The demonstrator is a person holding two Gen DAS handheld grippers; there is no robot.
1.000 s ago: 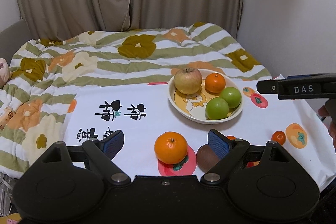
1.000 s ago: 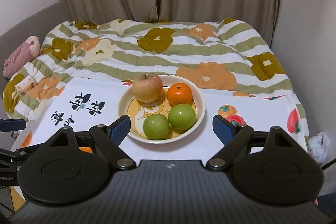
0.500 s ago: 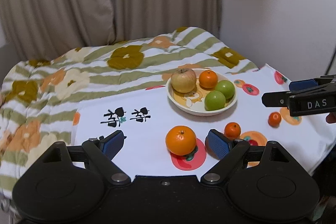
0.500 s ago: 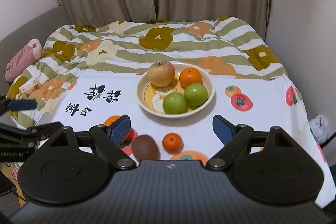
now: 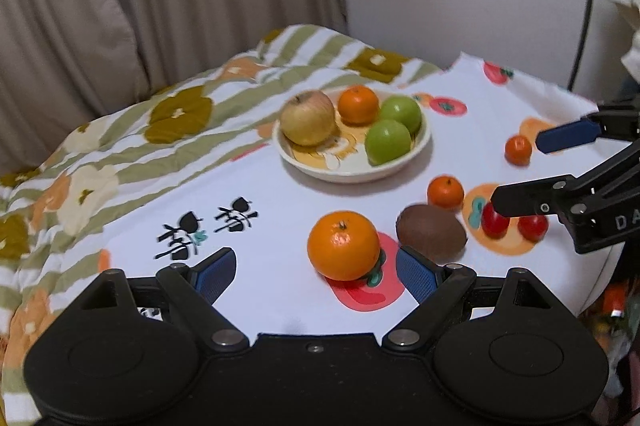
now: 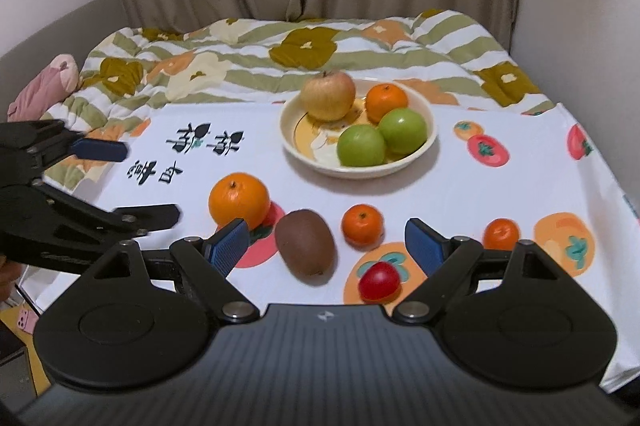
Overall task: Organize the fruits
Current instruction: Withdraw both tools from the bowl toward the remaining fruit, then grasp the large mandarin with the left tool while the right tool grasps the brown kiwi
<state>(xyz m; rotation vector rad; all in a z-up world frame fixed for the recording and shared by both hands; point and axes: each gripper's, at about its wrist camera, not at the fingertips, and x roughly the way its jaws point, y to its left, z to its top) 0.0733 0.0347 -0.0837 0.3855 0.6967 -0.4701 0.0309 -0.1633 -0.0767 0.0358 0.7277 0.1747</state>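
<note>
A: Bowl status?

B: Cream bowl (image 6: 430, 142) sits upper centre of the right wrist view, on the white printed cloth (image 6: 460, 186). Four fruits inside: yellowish apple (image 6: 328, 95) upper left, orange (image 6: 386, 102) upper right, two green apples (image 6: 381, 139) at the front, touching each other.

A: Loose fruit?

B: All on the cloth, below the bowl in frame. Large orange (image 6: 239, 200) left of centre, stem up. Kiwi (image 6: 305, 241) just right of it, apart from it. Small mandarin (image 6: 362, 225) right of the kiwi. Another small mandarin (image 6: 501, 233) far right. Red cherry tomato (image 6: 379, 281) lowest, on an orange print. Left wrist view shows a second tomato (image 5: 532, 227) beside it.

A: Kiwi orientation?

B: Lying on its side. Long axis runs upper left to lower right in the right wrist view.

A: Claws?

B: Left gripper (image 5: 316, 274) released, jaws wide, nothing held. Large orange sits just past the tips, closer to the right pad; can't tell whether it touches. Right gripper (image 6: 326, 244) also spread wide, empty. Kiwi and small mandarin show in its gap, no pad contact. In the left wrist view the right gripper enters from the right edge, fingers apart, lower finger over the tomatoes.
</note>
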